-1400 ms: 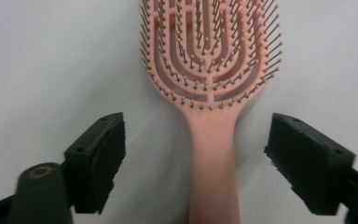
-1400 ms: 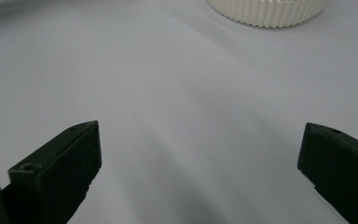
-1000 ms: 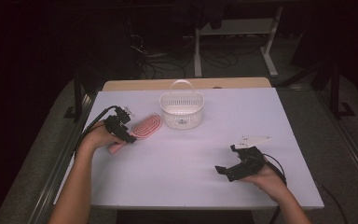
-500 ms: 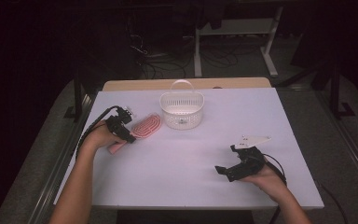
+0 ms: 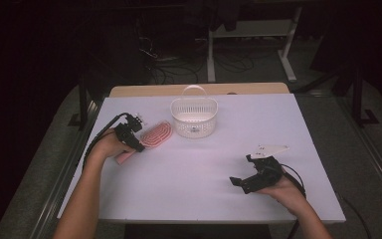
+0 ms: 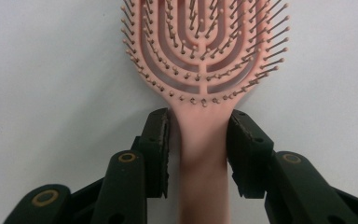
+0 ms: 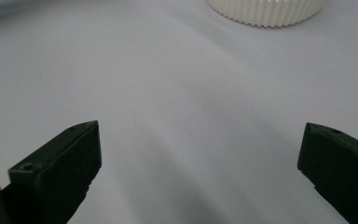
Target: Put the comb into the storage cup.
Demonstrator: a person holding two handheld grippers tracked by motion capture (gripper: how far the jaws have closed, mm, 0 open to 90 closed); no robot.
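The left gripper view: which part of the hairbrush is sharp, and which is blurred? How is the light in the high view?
Left gripper view: hairbrush bristles sharp, handle near the lens blurred. High view: table lit, surroundings dark.

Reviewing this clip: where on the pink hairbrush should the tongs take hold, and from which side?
Grip the pink hairbrush by its smooth handle just below the bristled head, coming in along the handle from its free end. It lies flat, bristles up, so the narrow handle fits between the jaws, as the left tongs show; the wide head would not.
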